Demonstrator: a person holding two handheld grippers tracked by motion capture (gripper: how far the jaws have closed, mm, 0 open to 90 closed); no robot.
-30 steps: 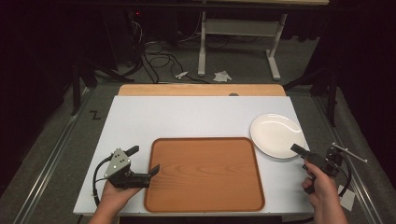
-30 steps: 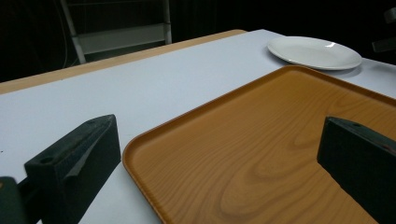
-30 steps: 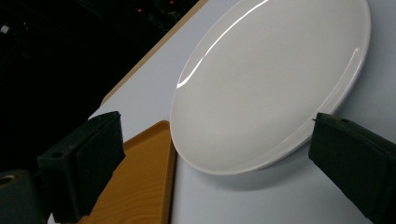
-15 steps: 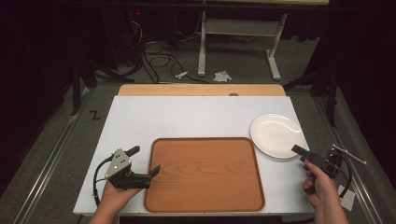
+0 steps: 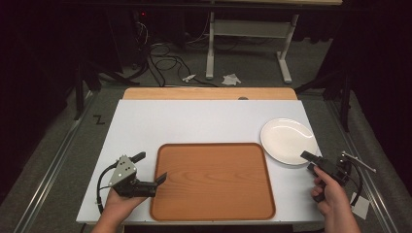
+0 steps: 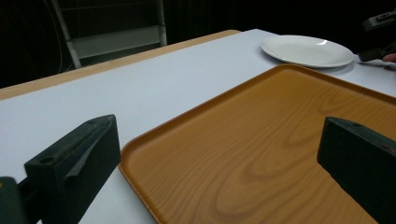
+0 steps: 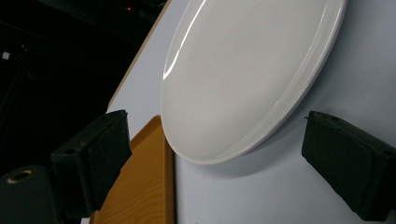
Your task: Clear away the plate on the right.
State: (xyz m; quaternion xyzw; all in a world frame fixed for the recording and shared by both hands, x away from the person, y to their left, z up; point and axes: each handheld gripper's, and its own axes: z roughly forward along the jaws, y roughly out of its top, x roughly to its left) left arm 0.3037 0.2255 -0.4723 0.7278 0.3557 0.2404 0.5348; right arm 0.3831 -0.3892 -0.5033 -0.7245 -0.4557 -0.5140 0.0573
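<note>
Scene: a person at a white surface (image 5: 204,121) holds a claw in each hand; a plate and a tray lie on it.
Right claw (image 5: 309,161): jaws spread wide, holding nothing, and aimed at the plate's near rim. In the right gripper view the rim sits between the jaws and just ahead of them, not touching either.
Plate (image 5: 288,141): white, empty, flat on the surface, directly ahead of the right claw. It is the thing being reached for.
Why so held: judging from the aim, the spread jaws are lined up to close over the plate's rim, the only part thin enough to pinch.
Left claw (image 5: 152,169): jaws spread, empty. One jaw hangs over the tray's near edge, the other over bare surface, so the tray's edge runs between them.
Tray (image 5: 214,179): wooden, empty, flat, just ahead of the left claw and to the left of the right claw.
Why so placed: the left claw seems set to steady or grip the tray's edge. The plate lies close to the tray's far corner but apart from it, which suggests the tray is where the plate is meant to go.
</note>
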